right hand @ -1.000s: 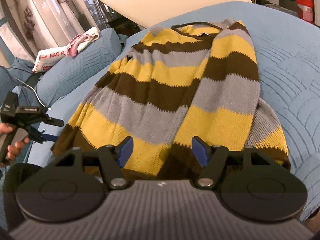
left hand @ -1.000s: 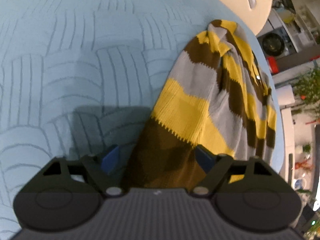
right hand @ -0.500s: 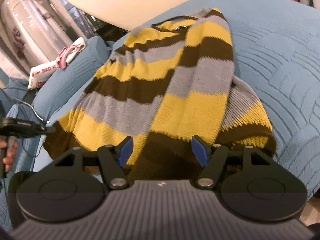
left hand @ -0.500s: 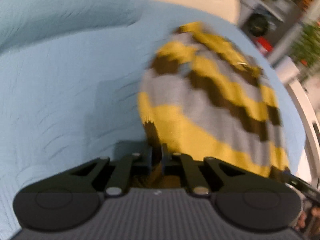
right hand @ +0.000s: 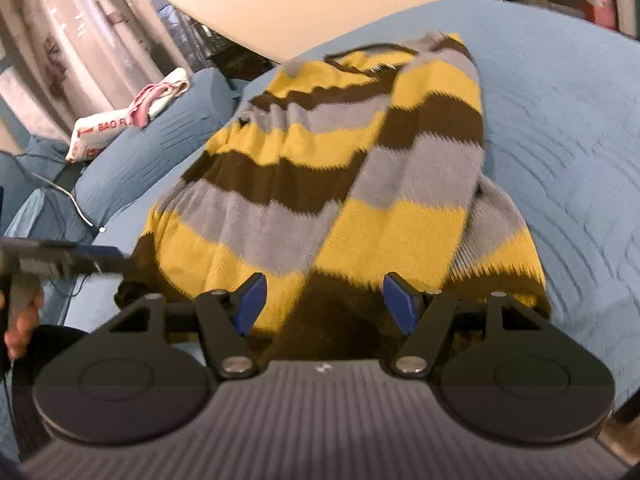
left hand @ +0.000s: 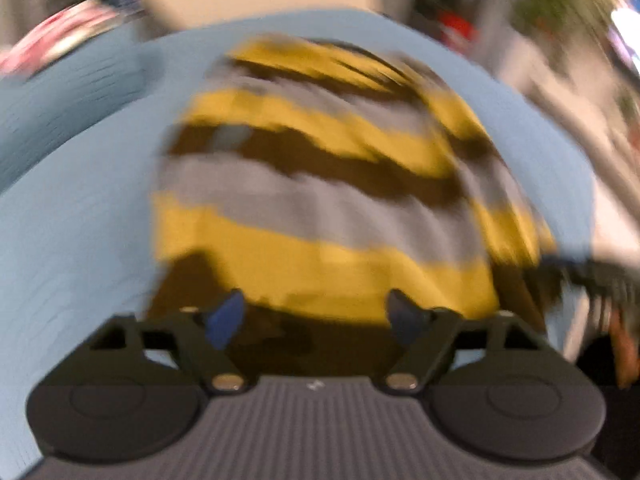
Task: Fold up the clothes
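Note:
A knitted sweater striped in yellow, brown and grey lies on the blue bedcover, collar at the far end. One long side strip lies folded over its body. My right gripper is open above the brown hem, nothing between its blue pads. My left gripper is open too, over the hem's left corner; its view of the sweater is motion-blurred. The left gripper shows at the hem's left end in the right wrist view, and the right gripper at the right edge of the left view.
A blue pillow at the left carries a white printed bag and a pink cloth. A cream headboard stands behind the bed. A red bin is at the far right. A hand holds the left gripper.
The left gripper was shut at the sweater's hem corner half a second ago and now stands open. Its view has swung to face the sweater. The right gripper stayed open over the hem.

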`<state>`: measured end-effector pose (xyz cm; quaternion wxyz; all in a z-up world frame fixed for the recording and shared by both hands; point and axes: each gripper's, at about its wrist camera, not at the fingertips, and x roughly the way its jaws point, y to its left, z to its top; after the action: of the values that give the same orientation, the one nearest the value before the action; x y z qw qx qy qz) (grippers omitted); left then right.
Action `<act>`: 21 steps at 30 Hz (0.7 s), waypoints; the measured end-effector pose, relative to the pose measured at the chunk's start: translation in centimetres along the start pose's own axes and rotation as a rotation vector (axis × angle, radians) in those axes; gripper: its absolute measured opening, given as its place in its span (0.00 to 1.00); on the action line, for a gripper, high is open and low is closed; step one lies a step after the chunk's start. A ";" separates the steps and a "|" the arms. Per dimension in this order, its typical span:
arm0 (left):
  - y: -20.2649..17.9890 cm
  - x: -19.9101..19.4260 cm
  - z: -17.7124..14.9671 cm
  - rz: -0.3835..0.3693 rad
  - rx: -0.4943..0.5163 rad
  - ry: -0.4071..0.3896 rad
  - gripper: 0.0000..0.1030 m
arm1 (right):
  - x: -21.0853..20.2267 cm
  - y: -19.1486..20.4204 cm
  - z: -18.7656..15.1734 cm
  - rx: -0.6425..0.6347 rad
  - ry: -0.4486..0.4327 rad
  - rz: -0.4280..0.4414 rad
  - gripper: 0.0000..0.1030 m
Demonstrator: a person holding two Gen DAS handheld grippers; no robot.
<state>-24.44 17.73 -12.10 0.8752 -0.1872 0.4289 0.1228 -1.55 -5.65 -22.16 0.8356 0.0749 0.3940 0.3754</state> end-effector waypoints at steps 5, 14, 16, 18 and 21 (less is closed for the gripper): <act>7.8 1.0 1.4 0.009 -0.216 0.036 0.88 | 1.1 1.1 1.6 -0.003 -0.020 0.038 0.65; 8.8 3.3 2.8 -0.081 -0.262 0.040 0.87 | 3.0 5.4 0.7 -0.078 0.026 0.143 0.68; 9.0 3.8 3.7 -0.079 -0.293 0.029 0.87 | 3.4 6.8 0.6 -0.109 0.036 0.176 0.67; 9.6 3.9 4.4 -0.088 -0.338 0.020 0.87 | 4.7 9.4 0.2 -0.137 0.048 0.234 0.67; 10.5 5.4 6.7 -0.071 -0.395 0.027 0.87 | 8.0 13.3 -0.3 -0.151 0.082 0.337 0.54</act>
<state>-20.36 30.39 -14.96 0.8194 -0.3718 0.4014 0.1711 -6.05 9.17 -21.53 0.7474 0.0613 0.3804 0.5413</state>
